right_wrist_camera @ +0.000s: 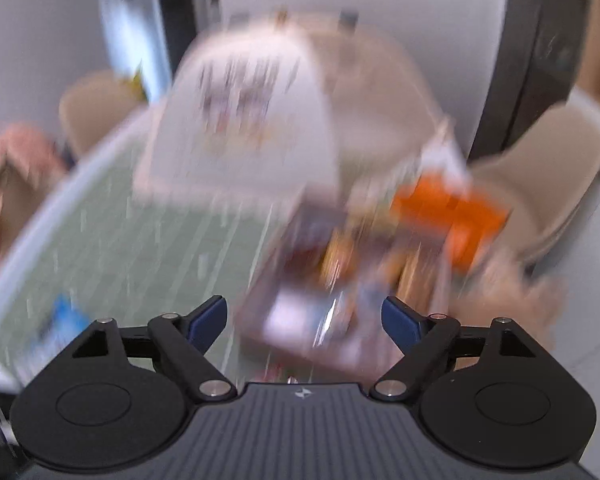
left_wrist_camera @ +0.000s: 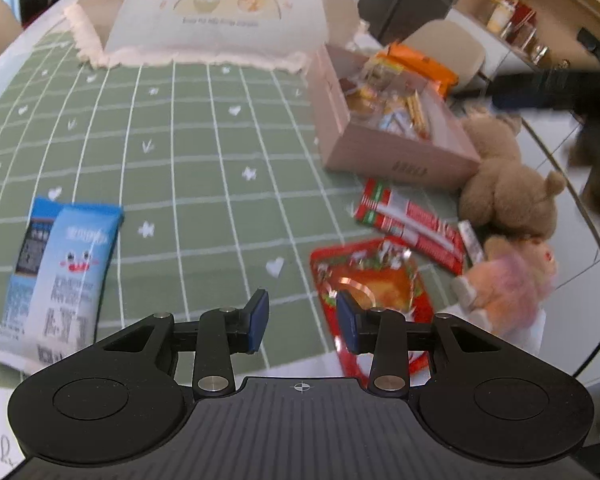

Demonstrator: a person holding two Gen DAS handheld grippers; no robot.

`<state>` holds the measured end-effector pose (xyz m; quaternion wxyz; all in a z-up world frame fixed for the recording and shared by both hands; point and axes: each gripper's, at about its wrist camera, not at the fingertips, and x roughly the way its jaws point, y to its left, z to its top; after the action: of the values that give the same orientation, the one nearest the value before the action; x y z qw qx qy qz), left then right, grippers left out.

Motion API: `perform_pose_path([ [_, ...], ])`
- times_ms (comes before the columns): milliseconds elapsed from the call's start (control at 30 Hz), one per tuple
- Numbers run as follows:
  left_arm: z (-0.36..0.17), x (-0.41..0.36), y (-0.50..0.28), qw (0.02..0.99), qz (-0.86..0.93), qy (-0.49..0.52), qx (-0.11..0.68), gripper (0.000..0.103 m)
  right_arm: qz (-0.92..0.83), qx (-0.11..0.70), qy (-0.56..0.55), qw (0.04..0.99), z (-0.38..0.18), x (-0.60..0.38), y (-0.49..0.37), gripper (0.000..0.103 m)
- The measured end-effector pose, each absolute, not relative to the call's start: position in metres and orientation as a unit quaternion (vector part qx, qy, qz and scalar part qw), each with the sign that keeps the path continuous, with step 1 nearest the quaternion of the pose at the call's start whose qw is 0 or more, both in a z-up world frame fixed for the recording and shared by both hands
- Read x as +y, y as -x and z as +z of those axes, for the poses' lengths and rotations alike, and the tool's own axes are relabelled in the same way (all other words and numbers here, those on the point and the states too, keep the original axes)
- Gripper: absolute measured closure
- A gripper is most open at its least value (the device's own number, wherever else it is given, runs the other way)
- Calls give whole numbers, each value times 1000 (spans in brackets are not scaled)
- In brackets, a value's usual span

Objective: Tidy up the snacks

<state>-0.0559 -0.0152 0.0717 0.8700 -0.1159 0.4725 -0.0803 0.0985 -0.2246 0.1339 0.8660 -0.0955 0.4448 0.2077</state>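
tabletop (left_wrist_camera: 204, 168) carries a green grid cloth. a white mesh food cover (left_wrist_camera: 216, 12) with a cartoon print stands at the far side. right of it, a pink box (left_wrist_camera: 400, 156), open on top, holds mixed snack packets, with an orange packet (left_wrist_camera: 424, 64) at its far end. a brown plush bear (left_wrist_camera: 508, 196) lies against the box's right side; a pink plush toy (left_wrist_camera: 512, 280) lies nearer. two blue-and-white packets (left_wrist_camera: 60, 276) lie overlapped at the left. red striped sachets (left_wrist_camera: 412, 224) lie just in front of the box. a red snack pouch (left_wrist_camera: 376, 284) lies flat beside them. left gripper (left_wrist_camera: 302, 316) hovers at the pouch's left edge, jaws narrowly apart, nothing between them. right gripper (right_wrist_camera: 304, 322), view heavily blurred, hangs over the box, jaws wide and empty.
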Motion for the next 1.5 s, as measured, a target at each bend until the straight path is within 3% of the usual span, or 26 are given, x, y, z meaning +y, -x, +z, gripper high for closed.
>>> perform_pose_path([
  [67,66,-16,58,866,-77,115,480,62,197,477,98,851,99,-222,-85,20],
  [167,60,-17,62,861,-74,116,489,62,197,492,104,841,67,-221,-63,34],
  [300,57,-20,64,861,-69,107,493,62,164,487,120,850,55,-224,-52,35],
  [400,55,-22,65,862,-59,99,493,62,178,525,52,831,46,-229,-49,42],
  [567,51,-24,64,860,-50,78,502,62,284,555,-17,782,41,-211,-33,43],
  [633,52,-23,64,860,-47,71,504,62,294,540,4,789,47,-208,-34,40],
  [700,53,-23,65,861,-46,69,502,62,267,499,69,822,59,-208,-39,22],
  [767,55,-22,66,862,-46,66,501,62,239,461,124,846,66,-211,-48,14],
  [867,58,-23,67,864,-50,64,498,62,217,466,161,842,62,-221,-77,13],
  [1067,62,-27,72,867,-55,52,492,62,194,496,134,836,37,-235,-112,13],
  [1200,63,-24,74,867,-52,53,492,62,211,519,69,825,34,-229,-103,30],
  [1333,62,-21,73,866,-50,61,494,62,260,511,94,814,34,-214,-78,34],
  [1367,61,-20,73,865,-51,65,496,62,276,506,108,810,33,-211,-71,31],
  [1467,57,-17,74,859,-56,83,502,62,281,485,161,812,30,-211,-57,8],
  [1500,56,-17,75,857,-57,86,505,62,278,482,172,813,28,-212,-54,6],
])
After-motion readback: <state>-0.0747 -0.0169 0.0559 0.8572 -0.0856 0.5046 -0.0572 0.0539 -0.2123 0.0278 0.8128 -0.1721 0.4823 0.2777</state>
